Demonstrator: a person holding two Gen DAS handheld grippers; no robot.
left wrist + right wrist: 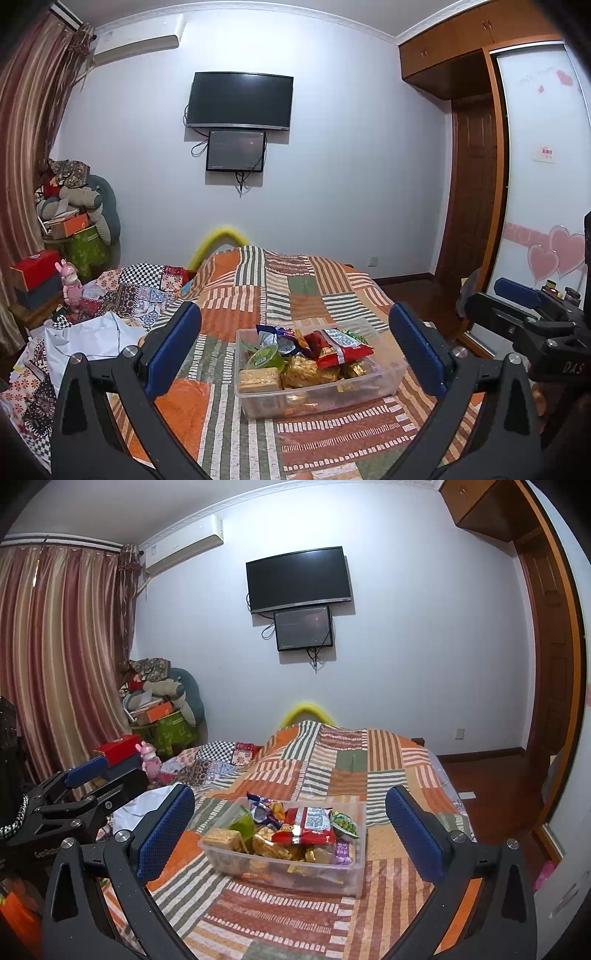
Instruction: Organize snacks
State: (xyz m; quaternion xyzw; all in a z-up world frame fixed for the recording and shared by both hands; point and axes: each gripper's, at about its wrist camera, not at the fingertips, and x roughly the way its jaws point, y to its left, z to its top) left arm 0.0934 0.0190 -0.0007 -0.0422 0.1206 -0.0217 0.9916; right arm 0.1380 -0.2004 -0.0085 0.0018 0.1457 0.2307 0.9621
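A clear plastic box [388, 378] full of snacks sits on the striped patchwork bedspread [306, 288]. In it lie a red packet [341, 347], a green jelly cup [263, 357], a biscuit pack [258, 380] and gold-wrapped sweets [310, 371]. My left gripper [295, 350] is open and empty, its blue pads either side of the box, held back from it. The box also shows in the right wrist view [351, 875], with the red packet [306, 829] on top. My right gripper [290, 834] is open and empty, short of the box. The right gripper shows at the right of the left wrist view [532, 299].
A patchwork quilt [122, 291] and white cloth [92, 339] lie on the bed's left side. A pink toy [70, 284] and red box [35, 267] stand at the left. A wardrobe [543, 184] and wooden floor [491, 786] lie to the right.
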